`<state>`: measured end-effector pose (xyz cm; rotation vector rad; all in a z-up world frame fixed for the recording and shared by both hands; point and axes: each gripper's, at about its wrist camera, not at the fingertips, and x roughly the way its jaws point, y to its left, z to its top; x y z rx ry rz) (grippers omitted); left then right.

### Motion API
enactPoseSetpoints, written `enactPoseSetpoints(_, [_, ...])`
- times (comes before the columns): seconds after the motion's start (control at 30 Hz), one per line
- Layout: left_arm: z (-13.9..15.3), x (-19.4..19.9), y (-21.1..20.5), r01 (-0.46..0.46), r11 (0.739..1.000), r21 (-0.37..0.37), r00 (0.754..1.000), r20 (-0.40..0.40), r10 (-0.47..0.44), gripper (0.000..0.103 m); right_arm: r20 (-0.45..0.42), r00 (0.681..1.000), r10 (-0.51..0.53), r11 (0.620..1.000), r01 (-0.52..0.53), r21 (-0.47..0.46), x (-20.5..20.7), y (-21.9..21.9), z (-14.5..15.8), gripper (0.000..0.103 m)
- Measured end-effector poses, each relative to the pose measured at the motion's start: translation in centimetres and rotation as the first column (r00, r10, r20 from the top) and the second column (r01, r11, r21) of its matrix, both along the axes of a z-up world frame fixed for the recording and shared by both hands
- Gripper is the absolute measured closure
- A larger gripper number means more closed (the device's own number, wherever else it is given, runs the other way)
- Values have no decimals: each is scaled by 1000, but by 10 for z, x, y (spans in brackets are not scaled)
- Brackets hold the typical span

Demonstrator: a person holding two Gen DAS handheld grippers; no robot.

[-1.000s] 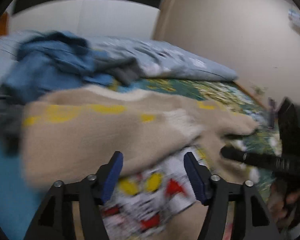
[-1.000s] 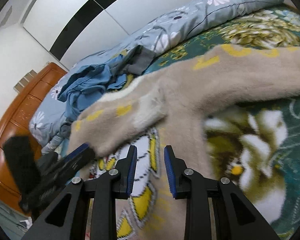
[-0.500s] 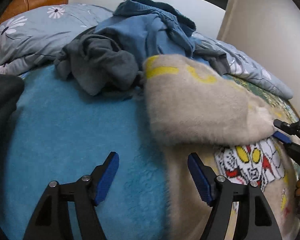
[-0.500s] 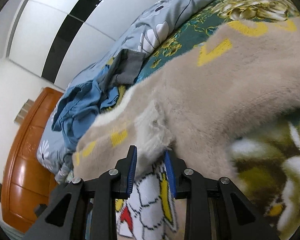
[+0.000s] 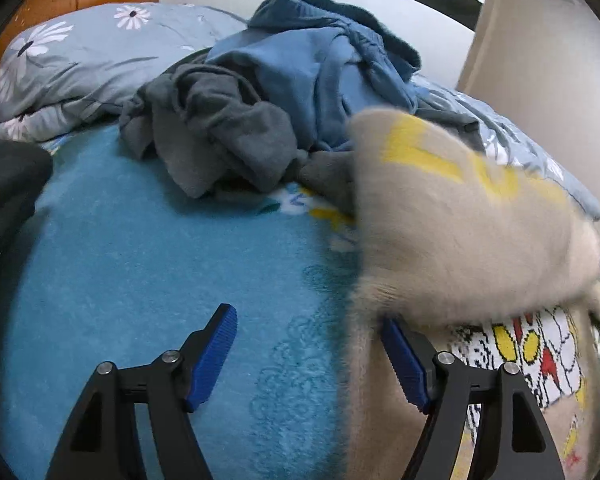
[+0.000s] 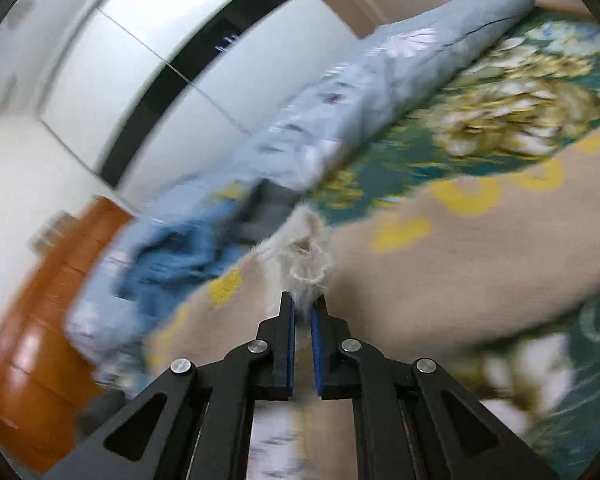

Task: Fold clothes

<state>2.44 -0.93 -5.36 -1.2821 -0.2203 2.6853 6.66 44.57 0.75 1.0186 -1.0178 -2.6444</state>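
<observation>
A fluffy beige sweater (image 5: 460, 232) with yellow marks and a cartoon print lies on the bed, one sleeve folded across its body. My left gripper (image 5: 308, 344) is open and empty, low over the blue blanket (image 5: 140, 280) at the sweater's left edge; its right finger (image 5: 400, 356) touches the sleeve's underside. My right gripper (image 6: 303, 308) is shut on the sleeve's cream cuff (image 6: 308, 256) and holds it raised above the sweater (image 6: 480, 248). The right wrist view is blurred by motion.
A pile of blue (image 5: 320, 68) and grey clothes (image 5: 220, 128) sits behind the sweater. A grey floral duvet (image 5: 80, 52) lies along the wall, also in the right wrist view (image 6: 380, 80). A wooden headboard (image 6: 32, 320) stands left. A dark garment (image 5: 8, 184) lies far left.
My right gripper has closed on the sleeve cuff and lifted it, swinging the sleeve across the sweater. My left gripper has stayed open and moved in under the sleeve's edge.
</observation>
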Motion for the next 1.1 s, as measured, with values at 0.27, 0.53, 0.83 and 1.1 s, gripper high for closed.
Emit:
enactPoseSetpoints(0.27, [0, 0, -4, -14, 1000, 14, 1000, -2, 14, 26, 65, 998, -10, 998, 14, -67, 1, 11, -28, 96])
enactPoseSetpoints(0.53, [11, 12, -22, -37, 999, -3, 999, -22, 37, 25, 65, 998, -14, 998, 17, -55, 13, 19, -23, 96])
enactPoseSetpoints(0.83, [48, 30, -48, -99, 995, -15, 990, -107, 97, 25, 31, 974, -226, 974, 225, 24, 68, 86, -3, 86])
enactPoseSetpoints(1.1, [60, 32, 48, 195, 981, -3, 966, -171, -193, 25, 66, 905, -421, 900, 425, -92, 99, 163, -14, 62])
